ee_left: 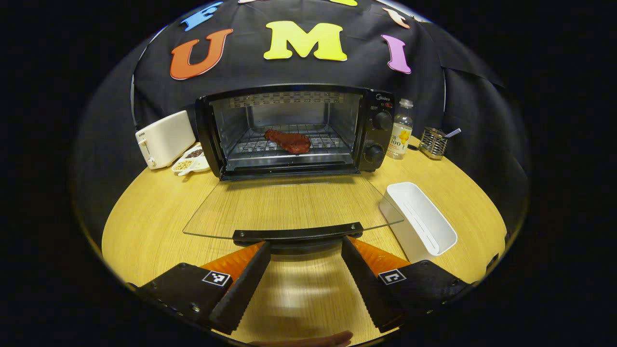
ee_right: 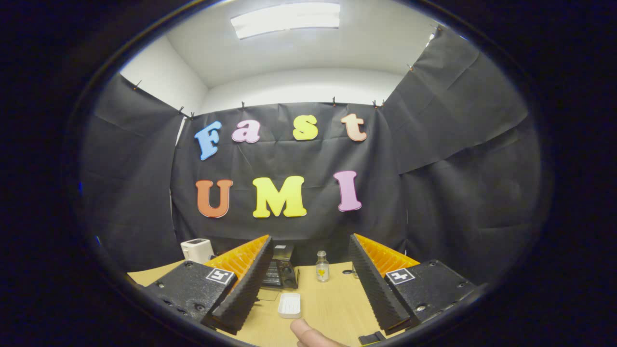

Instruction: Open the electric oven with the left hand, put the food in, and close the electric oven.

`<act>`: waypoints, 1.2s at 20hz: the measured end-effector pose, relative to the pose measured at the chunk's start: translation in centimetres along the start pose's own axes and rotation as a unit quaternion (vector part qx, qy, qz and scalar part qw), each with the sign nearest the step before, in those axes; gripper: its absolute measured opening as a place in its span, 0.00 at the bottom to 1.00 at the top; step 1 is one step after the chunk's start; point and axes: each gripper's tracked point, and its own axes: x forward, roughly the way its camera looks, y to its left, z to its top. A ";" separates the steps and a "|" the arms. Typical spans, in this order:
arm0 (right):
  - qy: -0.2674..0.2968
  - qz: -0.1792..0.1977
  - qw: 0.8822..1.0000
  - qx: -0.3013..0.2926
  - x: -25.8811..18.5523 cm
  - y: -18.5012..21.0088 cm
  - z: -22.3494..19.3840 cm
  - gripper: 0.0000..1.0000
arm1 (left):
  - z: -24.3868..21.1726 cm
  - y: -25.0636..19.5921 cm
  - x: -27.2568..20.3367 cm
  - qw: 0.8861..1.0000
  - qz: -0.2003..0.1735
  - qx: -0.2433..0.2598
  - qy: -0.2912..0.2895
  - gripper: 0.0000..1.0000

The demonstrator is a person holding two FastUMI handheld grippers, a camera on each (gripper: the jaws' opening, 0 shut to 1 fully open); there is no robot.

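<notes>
The black electric oven (ee_left: 289, 130) stands open at the back of the table, its glass door (ee_left: 289, 207) lying flat toward me. A reddish piece of meat (ee_left: 289, 141) rests on the wire rack inside. My left gripper (ee_left: 306, 245) is open, and its fingertips reach just under the door's black handle (ee_left: 297, 234) without pressing on it. In the right gripper view the right gripper (ee_right: 309, 238) is open and empty, held high and far back, with the oven (ee_right: 282, 272) small in the distance.
An empty white tray (ee_left: 419, 219) sits right of the door. A white toaster (ee_left: 164, 139) and a dish of seeds (ee_left: 190, 161) stand left of the oven. A bottle (ee_left: 401, 130) and a metal holder (ee_left: 432, 142) are on its right. A fingertip (ee_right: 308, 335) shows low.
</notes>
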 end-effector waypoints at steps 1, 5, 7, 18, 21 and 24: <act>0.000 -0.001 1.000 0.001 0.0 -0.1 -0.1 0.97 | 0.4 0.0 -0.2 1.000 0.000 0.000 -0.004 0.95; -0.001 0.001 1.000 -0.008 0.1 -0.3 -0.1 0.99 | 2.2 0.1 -1.0 1.000 -0.003 0.002 -0.019 0.95; -0.003 0.001 1.000 -0.008 0.0 -0.4 -0.1 0.99 | 3.4 0.3 -1.3 1.000 -0.001 0.007 -0.030 0.95; -0.004 0.003 1.000 -0.010 -0.4 -1.2 0.0 0.99 | 10.9 1.7 -1.4 0.995 0.038 0.028 -0.084 0.95; -0.009 0.001 1.000 -0.014 -0.3 -1.8 0.3 0.99 | 13.1 2.0 -0.4 0.994 0.037 0.021 -0.102 0.98; -0.008 -0.003 1.000 -0.009 0.2 -2.3 0.2 0.99 | 13.4 2.5 0.8 0.995 0.043 0.009 -0.095 0.98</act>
